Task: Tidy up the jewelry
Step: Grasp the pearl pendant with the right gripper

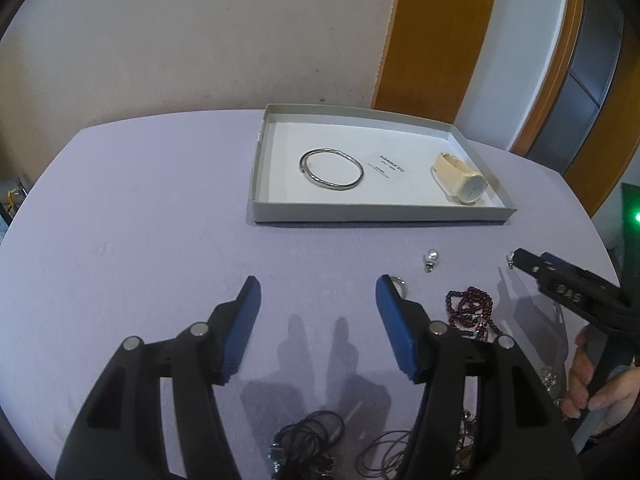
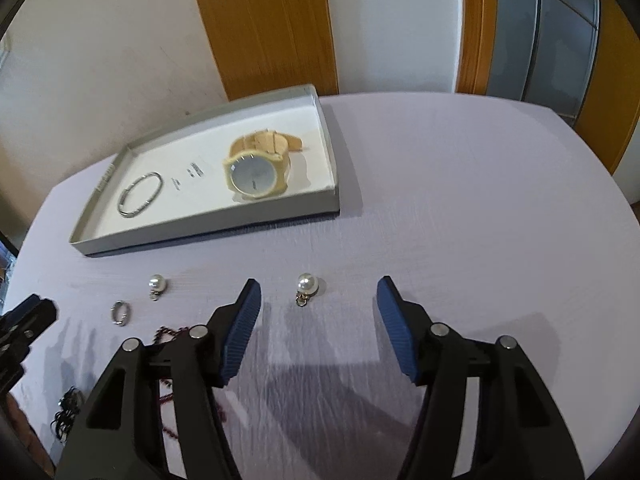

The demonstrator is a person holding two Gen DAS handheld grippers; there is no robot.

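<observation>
A shallow grey tray (image 1: 372,215) (image 2: 208,229) at the back of the table holds a silver bangle (image 1: 332,168) (image 2: 141,194) and a cream watch (image 1: 464,184) (image 2: 256,172). On the lilac table lie two pearl earrings (image 2: 307,285) (image 2: 157,284) (image 1: 432,258), a silver ring (image 2: 121,312) (image 1: 400,285), a dark red bead bracelet (image 1: 470,310) and black cords (image 1: 312,436). My left gripper (image 1: 318,292) is open and empty, left of the ring. My right gripper (image 2: 318,292) is open and empty, just behind one pearl earring; it also shows in the left wrist view (image 1: 520,258).
More tangled chains and cords (image 1: 468,440) lie near the table's front edge. A wall and a wooden door frame (image 2: 264,28) stand behind the table. The person's hand (image 1: 592,384) holds the right gripper.
</observation>
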